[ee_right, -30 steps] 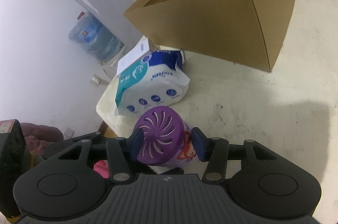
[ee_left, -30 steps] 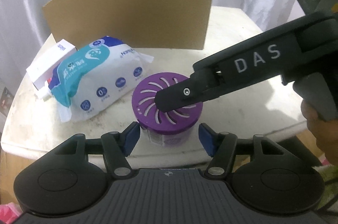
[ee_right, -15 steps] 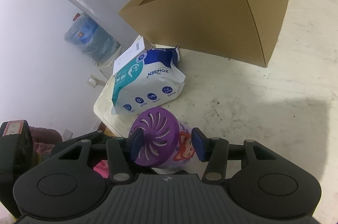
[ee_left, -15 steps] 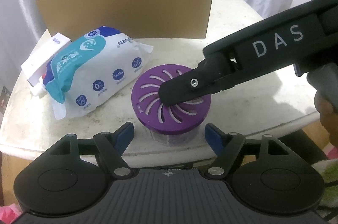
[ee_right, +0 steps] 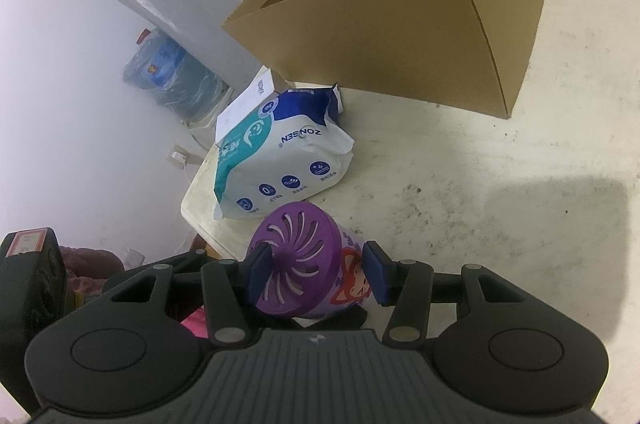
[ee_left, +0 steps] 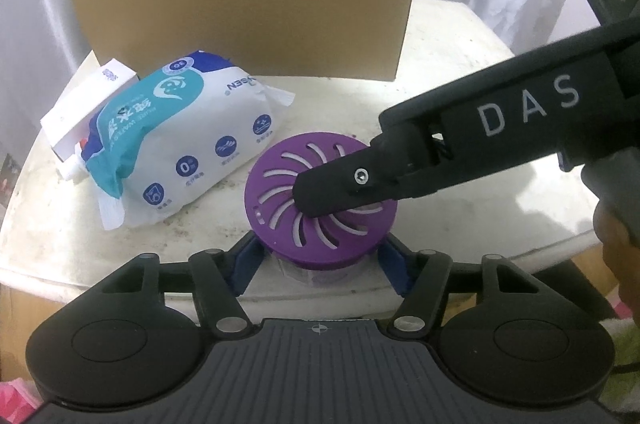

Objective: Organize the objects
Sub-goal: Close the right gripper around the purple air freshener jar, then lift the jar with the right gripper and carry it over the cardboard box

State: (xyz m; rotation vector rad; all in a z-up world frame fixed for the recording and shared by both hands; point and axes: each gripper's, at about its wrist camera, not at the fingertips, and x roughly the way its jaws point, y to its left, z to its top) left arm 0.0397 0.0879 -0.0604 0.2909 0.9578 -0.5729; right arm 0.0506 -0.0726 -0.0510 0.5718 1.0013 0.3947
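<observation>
two grippers meet on a purple-lidded jar at the table's near edge.

left wrist view: the left gripper (ee_left: 320,260) has just been closing, its blue pads now against the sides of the purple-lidded jar (ee_left: 288,180) under its lid; the right gripper (ee_left: 440,160) lies across the lid. a wipes pack (ee_left: 180,148) lies left, a cardboard box (ee_left: 248,20) behind.
right wrist view: the right gripper (ee_right: 318,274) clamps the jar (ee_right: 298,256) on the table (ee_right: 480,164).
</observation>
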